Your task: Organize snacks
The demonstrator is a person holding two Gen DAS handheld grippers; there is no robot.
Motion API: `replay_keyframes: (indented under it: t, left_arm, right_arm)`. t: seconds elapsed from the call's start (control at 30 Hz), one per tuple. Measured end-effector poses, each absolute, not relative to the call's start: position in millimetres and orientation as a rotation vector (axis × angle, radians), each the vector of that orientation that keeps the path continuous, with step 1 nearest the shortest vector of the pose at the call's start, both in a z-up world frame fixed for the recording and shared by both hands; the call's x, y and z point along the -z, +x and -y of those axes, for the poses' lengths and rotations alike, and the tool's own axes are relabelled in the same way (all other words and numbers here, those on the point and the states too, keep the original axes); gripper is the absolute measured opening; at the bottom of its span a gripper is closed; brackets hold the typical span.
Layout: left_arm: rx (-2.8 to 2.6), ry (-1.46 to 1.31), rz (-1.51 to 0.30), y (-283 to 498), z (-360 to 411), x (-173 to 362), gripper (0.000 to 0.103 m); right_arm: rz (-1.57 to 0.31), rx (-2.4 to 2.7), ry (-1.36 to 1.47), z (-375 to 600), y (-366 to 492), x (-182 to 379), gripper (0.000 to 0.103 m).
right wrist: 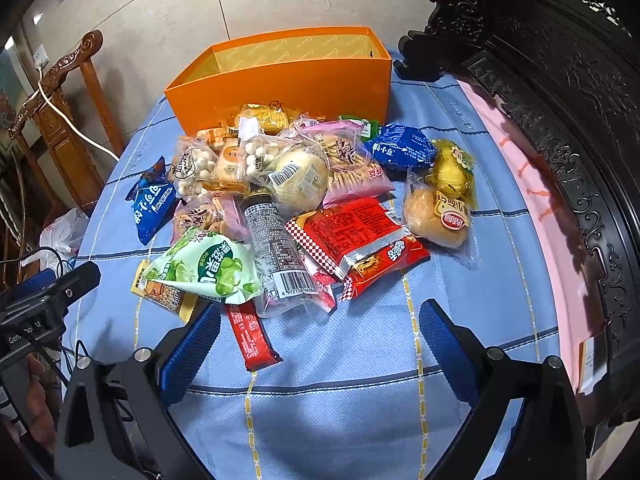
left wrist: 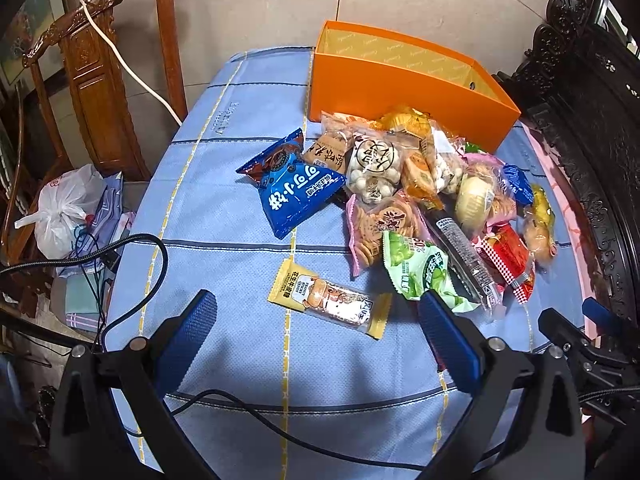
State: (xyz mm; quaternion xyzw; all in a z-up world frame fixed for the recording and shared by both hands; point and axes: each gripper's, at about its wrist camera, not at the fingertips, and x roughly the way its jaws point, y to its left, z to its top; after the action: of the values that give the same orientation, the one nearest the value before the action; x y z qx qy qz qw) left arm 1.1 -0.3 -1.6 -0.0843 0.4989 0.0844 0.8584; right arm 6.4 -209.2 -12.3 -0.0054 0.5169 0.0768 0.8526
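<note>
Your orange box [right wrist: 280,80] looks empty, all snacks [right wrist: 304,200] lie on the desk [right wrist: 340,400], and both tongs, left tongs [left wrist: 316,308] and right tongs [right wrist: 320,320], are wide open, holding nothing.

Your left wrist camera looks down from near the table's left front; your right wrist camera sits further right, closer to the pile. Both face the orange box [left wrist: 400,84] [right wrist: 288,80] and share the snack heap [left wrist: 420,200] [right wrist: 304,200].

Left gripper [left wrist: 316,316]: black frame, silver screws, blue ribbed pads [left wrist: 188,332], black cable [left wrist: 152,264]. Right gripper [right wrist: 320,324]: same black frame, blue textured pads [right wrist: 448,344], silver screws.
</note>
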Motion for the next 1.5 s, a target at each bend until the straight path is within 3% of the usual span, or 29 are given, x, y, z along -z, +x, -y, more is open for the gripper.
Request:
replay_keyframes:
  t: [1.5]
  left_arm:
    - [-0.172, -0.174, -1.068, 4.8, -1.2, 3.8, 0.099]
  right_arm:
    - [-1.102, -0.167, -0.031, 206.0, 8.1, 18.0, 0.1]
